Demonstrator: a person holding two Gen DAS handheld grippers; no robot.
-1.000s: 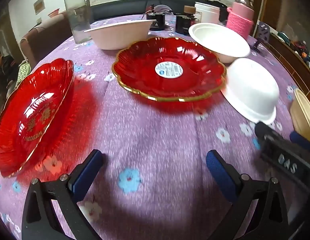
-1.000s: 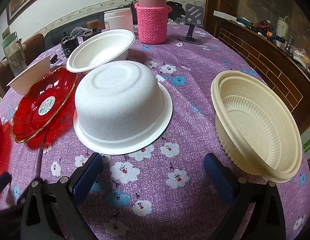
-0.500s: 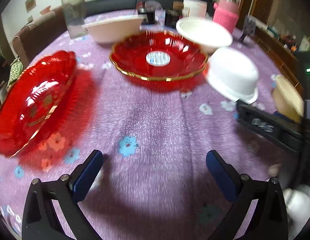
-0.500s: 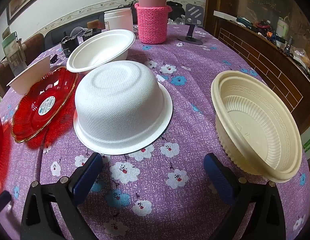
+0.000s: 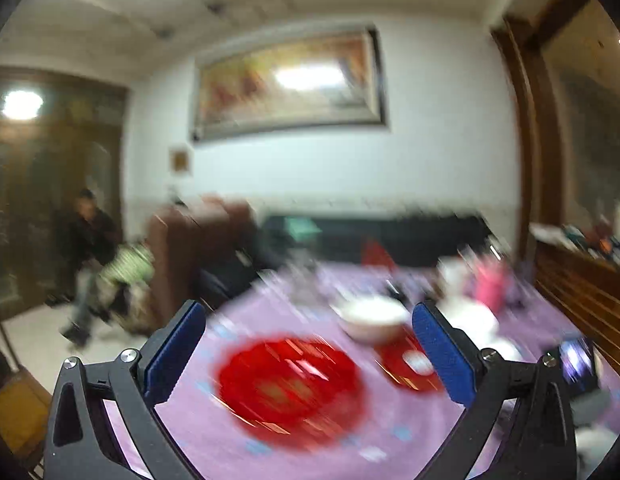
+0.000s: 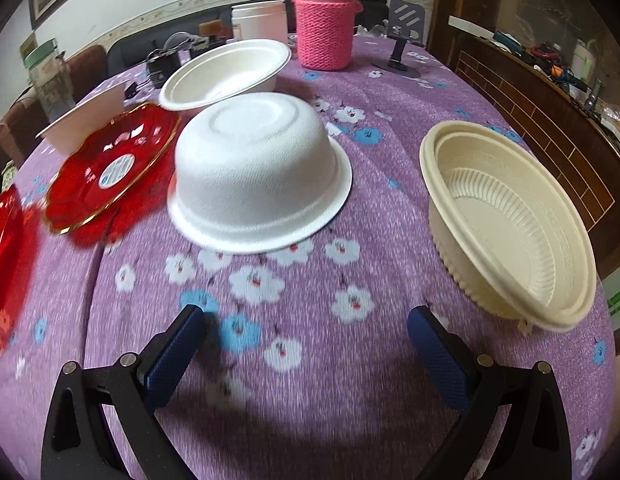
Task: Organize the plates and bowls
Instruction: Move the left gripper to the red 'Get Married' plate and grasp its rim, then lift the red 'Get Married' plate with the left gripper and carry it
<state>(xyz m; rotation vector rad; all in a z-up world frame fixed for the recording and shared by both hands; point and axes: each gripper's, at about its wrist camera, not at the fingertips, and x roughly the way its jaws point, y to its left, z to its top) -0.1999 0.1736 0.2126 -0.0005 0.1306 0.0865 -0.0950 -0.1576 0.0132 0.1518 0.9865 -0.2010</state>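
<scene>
In the right wrist view, an upside-down white bowl [image 6: 258,172] sits mid-table, an upright white bowl [image 6: 226,72] behind it, a cream bowl [image 6: 505,220] at right, a red gold-rimmed plate [image 6: 114,164] at left, another red plate [image 6: 6,248] at the left edge. My right gripper [image 6: 306,340] is open and empty above the cloth in front of the upturned bowl. The left wrist view is blurred; my left gripper [image 5: 310,340] is open and empty, raised above a red plate [image 5: 290,392], with the second red plate [image 5: 409,364] and a white bowl [image 5: 369,320] beyond.
A pink knitted flask [image 6: 325,32], a white jar [image 6: 258,20], a phone stand [image 6: 401,36] and a clear jar [image 6: 46,68] stand at the table's far side. A wooden sideboard [image 6: 549,92] runs along the right. A person [image 5: 90,248] stands far left.
My left gripper has swung up and back, now looking across the room from above the left red plate. My right gripper has drawn back slightly and tilted; the bowls have not moved.
</scene>
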